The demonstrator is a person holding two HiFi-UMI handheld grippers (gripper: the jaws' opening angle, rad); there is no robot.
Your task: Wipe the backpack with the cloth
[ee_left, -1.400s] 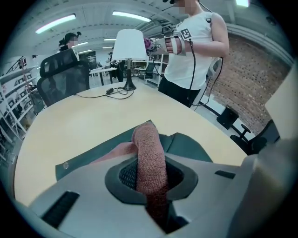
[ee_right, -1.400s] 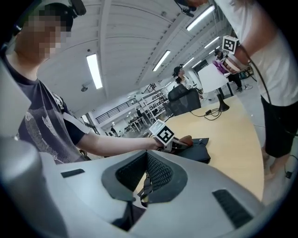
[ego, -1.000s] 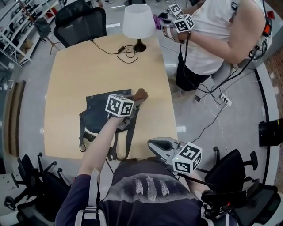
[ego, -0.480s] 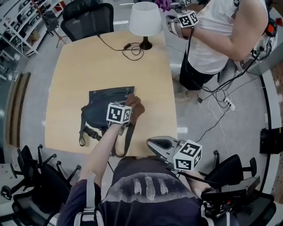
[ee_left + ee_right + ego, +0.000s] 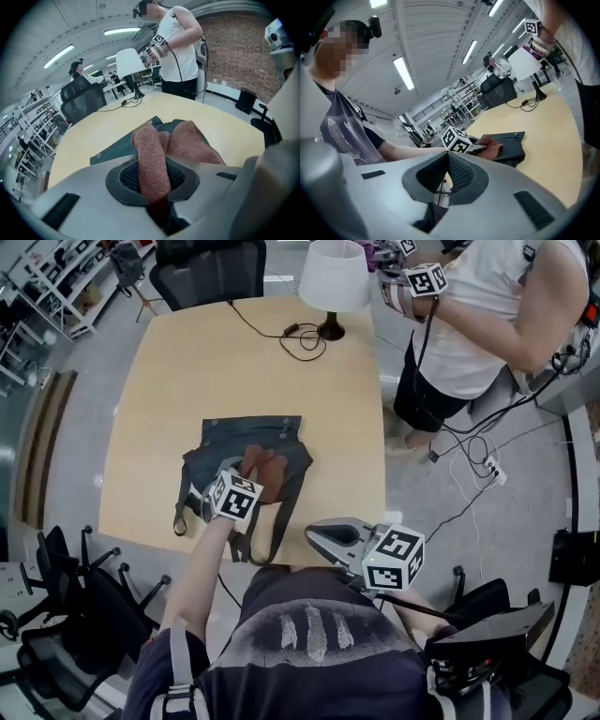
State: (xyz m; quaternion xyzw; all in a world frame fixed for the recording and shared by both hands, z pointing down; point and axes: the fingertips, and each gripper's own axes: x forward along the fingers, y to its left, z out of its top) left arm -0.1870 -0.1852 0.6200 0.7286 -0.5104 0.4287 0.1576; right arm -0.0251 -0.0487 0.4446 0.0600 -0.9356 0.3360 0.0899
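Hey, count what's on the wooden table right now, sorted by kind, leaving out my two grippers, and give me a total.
backpack: 1
cloth: 1
table lamp: 1
lamp cord: 1
Total: 4

Bright, even light from ceiling strips [image 5: 404,72]; gripper views curve and darken at edges.

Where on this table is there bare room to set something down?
Bare table runs wide between the backpack and the lamp with its cord, with narrower strips on either side of the backpack out to the table edges. Crowded: near edge, with the straps, and the backpack top, under cloth and left gripper.
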